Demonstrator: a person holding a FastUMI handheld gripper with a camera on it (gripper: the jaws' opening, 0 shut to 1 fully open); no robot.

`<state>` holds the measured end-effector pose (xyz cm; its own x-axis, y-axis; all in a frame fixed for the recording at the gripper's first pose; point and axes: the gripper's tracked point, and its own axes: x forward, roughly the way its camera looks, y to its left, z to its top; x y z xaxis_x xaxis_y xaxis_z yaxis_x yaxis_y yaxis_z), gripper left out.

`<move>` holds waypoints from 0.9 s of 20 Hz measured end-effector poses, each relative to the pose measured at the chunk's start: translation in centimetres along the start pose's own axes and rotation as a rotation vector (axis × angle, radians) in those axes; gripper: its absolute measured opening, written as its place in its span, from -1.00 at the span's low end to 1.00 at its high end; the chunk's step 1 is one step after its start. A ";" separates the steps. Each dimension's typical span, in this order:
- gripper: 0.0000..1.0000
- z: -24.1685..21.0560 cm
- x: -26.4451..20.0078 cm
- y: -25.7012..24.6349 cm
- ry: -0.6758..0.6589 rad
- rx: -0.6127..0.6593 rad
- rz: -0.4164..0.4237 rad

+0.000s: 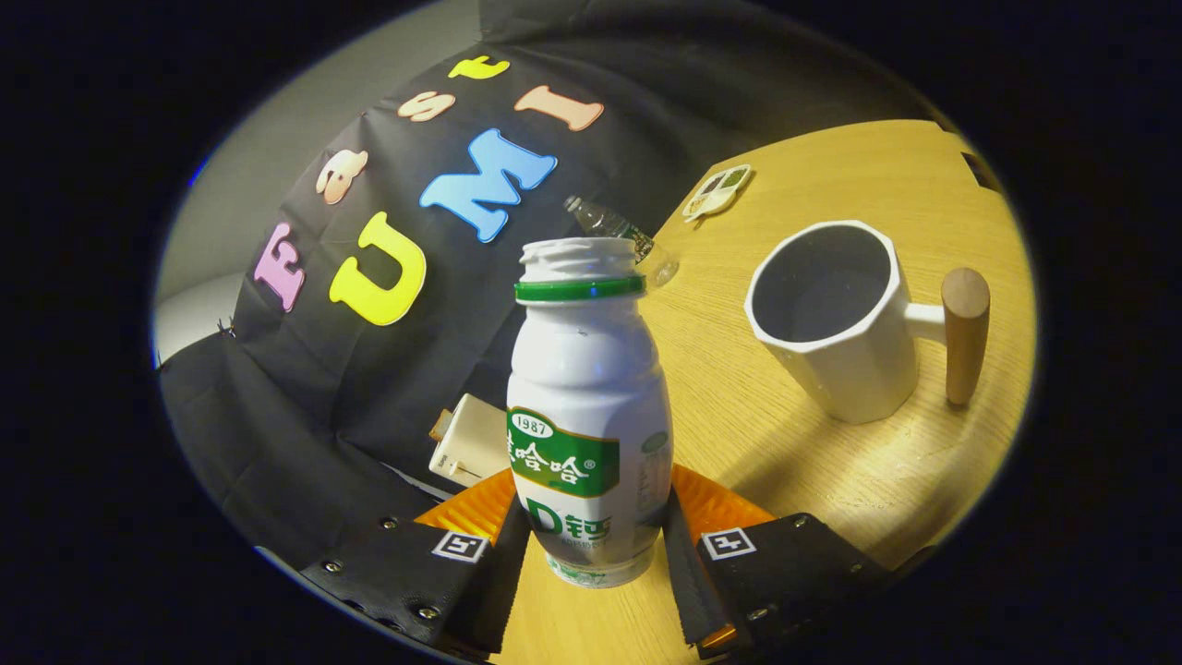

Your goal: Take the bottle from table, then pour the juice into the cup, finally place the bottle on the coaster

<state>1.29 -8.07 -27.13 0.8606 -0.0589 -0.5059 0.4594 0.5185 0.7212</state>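
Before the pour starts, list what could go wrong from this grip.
1. The bottle has no cap, and the view is tilted; if it leans further before its mouth is over the cup, juice may spill on the table.
2. The tongs press only low on the bottle, near its base, so it could swing or slip when tipped.
3. The cup stands off to one side beyond the bottle; a hasty swing could knock it.

cup (836,319) beside bottle (589,406), bare table (739,416) between
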 end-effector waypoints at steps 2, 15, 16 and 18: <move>0.38 0.3 -0.1 -0.3 0.001 0.059 0.001; 0.38 0.3 0.3 -0.2 0.048 0.292 0.016; 0.38 0.3 0.2 0.0 0.049 0.310 0.017; 0.38 0.2 0.2 0.1 0.054 0.338 0.017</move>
<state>1.61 -8.20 -27.04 0.8599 -0.0027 -0.5104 0.4999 0.2067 0.8411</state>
